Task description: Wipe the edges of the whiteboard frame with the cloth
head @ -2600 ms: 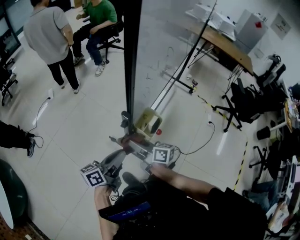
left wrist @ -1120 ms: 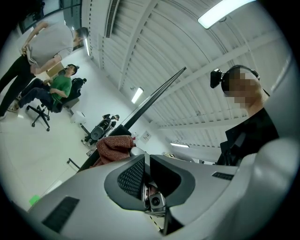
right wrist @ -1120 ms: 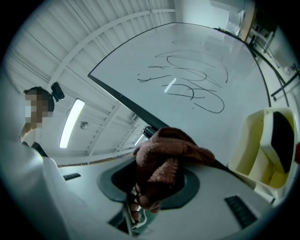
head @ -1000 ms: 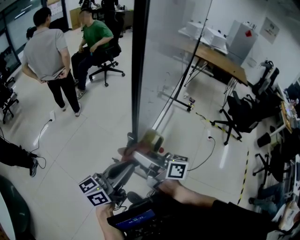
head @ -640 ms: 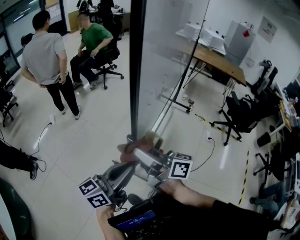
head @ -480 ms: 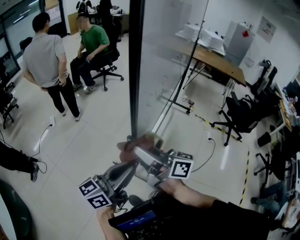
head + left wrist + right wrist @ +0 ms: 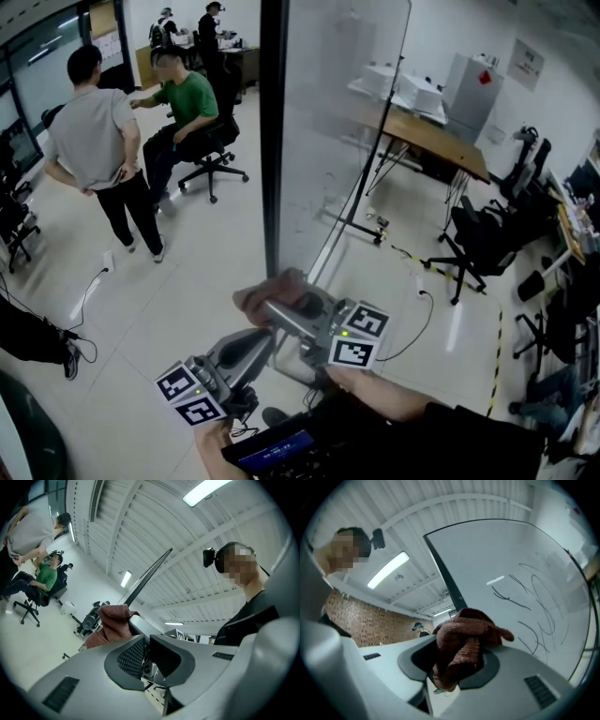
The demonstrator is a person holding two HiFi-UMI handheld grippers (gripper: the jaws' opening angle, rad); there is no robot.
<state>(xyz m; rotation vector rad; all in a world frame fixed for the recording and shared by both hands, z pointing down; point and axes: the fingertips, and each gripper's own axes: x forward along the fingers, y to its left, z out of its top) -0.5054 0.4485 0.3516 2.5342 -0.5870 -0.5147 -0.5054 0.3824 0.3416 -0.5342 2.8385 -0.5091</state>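
the right hand-held gripper point(image 7: 458, 663) is pinching the reddish-brown cloth point(image 7: 465, 632), which bulges out of its jaws in a crumpled wad. in the right gripper view the wad lies across the lower stretch of the dark whiteboard frame point(image 7: 446, 578). the whiteboard point(image 7: 506, 555) spreads away toward 2 o'clock, and black scribbles point(image 7: 536, 606) sit at 3 o'clock of the cloth. whether the cloth actually presses on the frame i cannot tell.

in the head view the cloth sits right at the foot of the visible upright frame strip, which runs up to 12 o'clock from it. the right hand-held gripper reaches in from 4 o'clock.

the left hand-held gripper point(image 7: 147, 644) is at 7 o'clock of the right one, just beside it and lower in the head view. its jaws are drawn together at the tips with nothing pinched. its own view looks past them to the cloth at 10 o'clock.

off at 10 o'clock in the head view, well apart, a person in a grey top point(image 7: 94, 141) stands on the pale floor point(image 7: 187, 262) beside a seated person in a green top point(image 7: 187, 103). a wooden counter point(image 7: 441, 131) stands at 2 o'clock, beyond the board.
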